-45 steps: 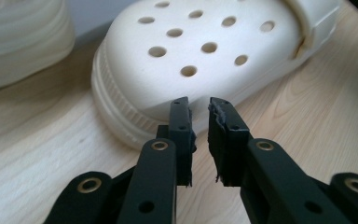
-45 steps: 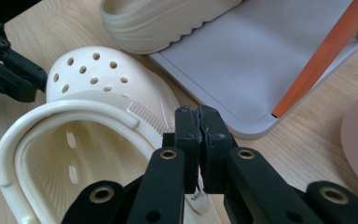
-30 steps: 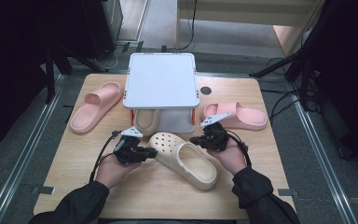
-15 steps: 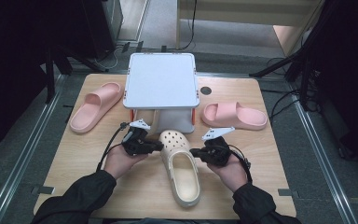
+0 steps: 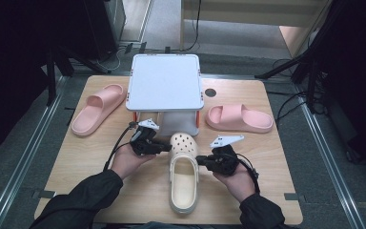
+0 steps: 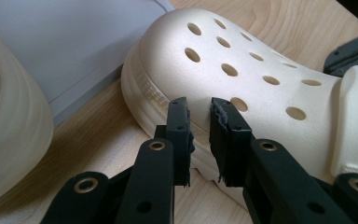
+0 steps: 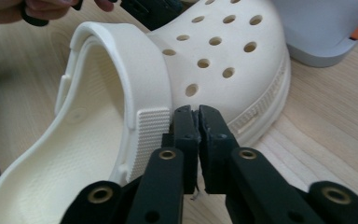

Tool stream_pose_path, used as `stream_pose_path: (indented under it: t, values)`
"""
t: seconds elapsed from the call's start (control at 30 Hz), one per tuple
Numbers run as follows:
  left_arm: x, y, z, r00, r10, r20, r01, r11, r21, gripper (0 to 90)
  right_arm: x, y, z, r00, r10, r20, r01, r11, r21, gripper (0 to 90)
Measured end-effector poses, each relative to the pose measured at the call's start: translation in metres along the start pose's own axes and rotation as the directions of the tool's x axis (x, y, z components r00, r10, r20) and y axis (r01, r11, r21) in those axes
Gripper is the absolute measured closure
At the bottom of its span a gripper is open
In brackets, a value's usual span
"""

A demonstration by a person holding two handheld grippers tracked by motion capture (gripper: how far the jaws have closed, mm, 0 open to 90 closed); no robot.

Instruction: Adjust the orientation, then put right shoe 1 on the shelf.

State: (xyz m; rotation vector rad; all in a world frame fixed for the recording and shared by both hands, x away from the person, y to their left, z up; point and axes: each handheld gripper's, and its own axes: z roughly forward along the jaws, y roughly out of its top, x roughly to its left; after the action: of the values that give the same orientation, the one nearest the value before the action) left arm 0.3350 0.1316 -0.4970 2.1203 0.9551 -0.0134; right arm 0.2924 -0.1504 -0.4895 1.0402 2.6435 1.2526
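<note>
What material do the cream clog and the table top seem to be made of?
The cream clog looks like moulded foam or soft plastic: a matt, one-piece body with round holes and ribbed edges, no seams. The table top looks like wood or a wood-print laminate: pale, smooth, with grain lines. Which of the two it is, I cannot tell.

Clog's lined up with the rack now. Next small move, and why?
Probably nudge the cream clog forward, toe first, under the white rack. Its toe already points at the rack's open lower level, beside the other cream clog there, and the left tongs and right tongs flank it without gripping it.
</note>
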Motion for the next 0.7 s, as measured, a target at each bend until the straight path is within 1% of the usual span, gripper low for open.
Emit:
stream_pose_path:
  t: [0.03, 0.07, 0.1, 0.13, 0.17, 0.2, 0.23, 0.27, 0.3, 0.33, 0.37, 0.43, 0.47, 0.5, 0.53, 0.57, 0.6, 0.63, 0.67, 0.7]
  values:
    - [0.000, 0.001, -0.002, 0.9997, 0.001, 0.025, -0.001, 1.0000, -0.004, 74.7, 0.000, 0.001, -0.002, 0.9998, 0.018, -0.003, -0.018, 1.000, -0.007, 83.9]
    - [0.000, 0.001, -0.002, 0.9997, 0.001, 0.025, -0.001, 1.0000, -0.004, 73.5, 0.000, 0.001, -0.002, 0.9998, 0.018, -0.003, -0.018, 1.000, -0.007, 83.9]
    - [0.000, 0.002, -0.005, 0.9996, 0.002, 0.028, -0.002, 1.0000, 0.000, 73.5, 0.000, 0.001, -0.007, 0.9998, 0.018, 0.001, -0.018, 0.999, -0.033, 80.3]
    - [0.000, 0.003, -0.007, 0.9992, -0.003, 0.040, 0.003, 1.0000, 0.006, 73.4, 0.001, 0.002, -0.010, 0.9998, 0.019, 0.006, -0.019, 0.999, -0.047, 77.7]
    - [0.000, 0.003, -0.007, 0.9992, -0.003, 0.040, 0.003, 1.0000, 0.006, 72.9, 0.001, 0.002, -0.010, 0.9998, 0.019, 0.006, -0.019, 0.999, -0.047, 77.7]
    - [0.000, 0.004, -0.010, 0.9995, -0.004, 0.033, 0.003, 1.0000, 0.005, 72.9, 0.002, 0.002, -0.014, 0.9996, 0.023, 0.018, -0.021, 0.998, -0.060, 75.7]
    - [0.001, 0.005, -0.013, 0.9993, 0.003, 0.038, -0.003, 1.0000, 0.000, 72.9, 0.004, 0.001, -0.021, 0.9988, 0.042, 0.025, -0.040, 0.996, -0.086, 74.0]
    - [0.000, 0.006, -0.016, 0.9989, 0.001, 0.048, 0.000, 1.0000, -0.008, 72.9, 0.004, 0.001, -0.021, 0.9988, 0.042, 0.025, -0.040, 0.996, -0.086, 74.0]
    - [0.000, 0.009, -0.023, 0.9985, 0.005, 0.054, -0.004, 0.9996, -0.027, 72.9, 0.006, 0.000, -0.026, 0.9978, 0.062, 0.022, -0.059, 0.993, -0.102, 71.7]
    - [0.000, 0.010, -0.026, 0.9985, 0.004, 0.055, -0.003, 0.9998, -0.021, 72.9, 0.007, -0.001, -0.027, 0.9971, 0.073, 0.018, -0.071, 0.992, -0.106, 71.1]
    - [0.000, 0.011, -0.029, 0.9985, 0.012, 0.054, -0.010, 0.9995, -0.028, 72.9, 0.008, -0.002, -0.028, 0.9968, 0.079, 0.017, -0.076, 0.991, -0.108, 69.6]
    - [0.000, 0.013, -0.036, 0.9984, 0.015, 0.054, -0.013, 0.9991, -0.040, 73.0, 0.012, -0.003, -0.029, 0.9965, 0.081, 0.021, -0.079, 0.991, -0.106, 68.2]
    - [0.000, 0.013, -0.036, 0.9984, 0.015, 0.054, -0.013, 0.9991, -0.040, 73.1, 0.012, -0.003, -0.029, 0.9965, 0.081, 0.021, -0.079, 0.991, -0.106, 68.2]
    - [0.001, 0.015, -0.043, 0.9983, 0.012, 0.056, -0.009, 0.9989, -0.047, 73.1, 0.017, -0.003, -0.029, 0.9963, 0.083, 0.024, -0.080, 0.991, -0.105, 66.3]
    - [0.001, 0.015, -0.043, 0.9983, 0.012, 0.056, -0.009, 0.9989, -0.047, 73.4, 0.017, -0.003, -0.029, 0.9963, 0.083, 0.024, -0.080, 0.991, -0.105, 66.3]
    - [0.002, 0.016, -0.047, 0.9983, 0.011, 0.056, -0.008, 0.9982, -0.060, 73.5, 0.023, -0.004, -0.029, 0.9965, 0.079, 0.026, -0.076, 0.991, -0.109, 64.3]
    - [0.004, 0.017, -0.050, 0.9980, 0.006, 0.062, -0.003, 0.9983, -0.059, 73.5, 0.023, -0.004, -0.029, 0.9965, 0.079, 0.026, -0.076, 0.991, -0.109, 64.3]
    - [0.005, 0.018, -0.055, 0.9988, 0.018, 0.046, -0.015, 0.9986, -0.051, 73.5, 0.028, -0.006, -0.027, 0.9959, 0.087, 0.022, -0.084, 0.991, -0.107, 63.0]
    - [0.005, 0.018, -0.055, 0.9988, 0.018, 0.046, -0.015, 0.9986, -0.051, 73.9, 0.028, -0.006, -0.027, 0.9959, 0.087, 0.022, -0.084, 0.991, -0.107, 63.0]
    - [0.006, 0.019, -0.060, 0.9988, 0.013, 0.048, -0.011, 0.9985, -0.053, 74.2, 0.032, -0.007, -0.026, 0.9958, 0.089, 0.021, -0.087, 0.991, -0.107, 61.7]
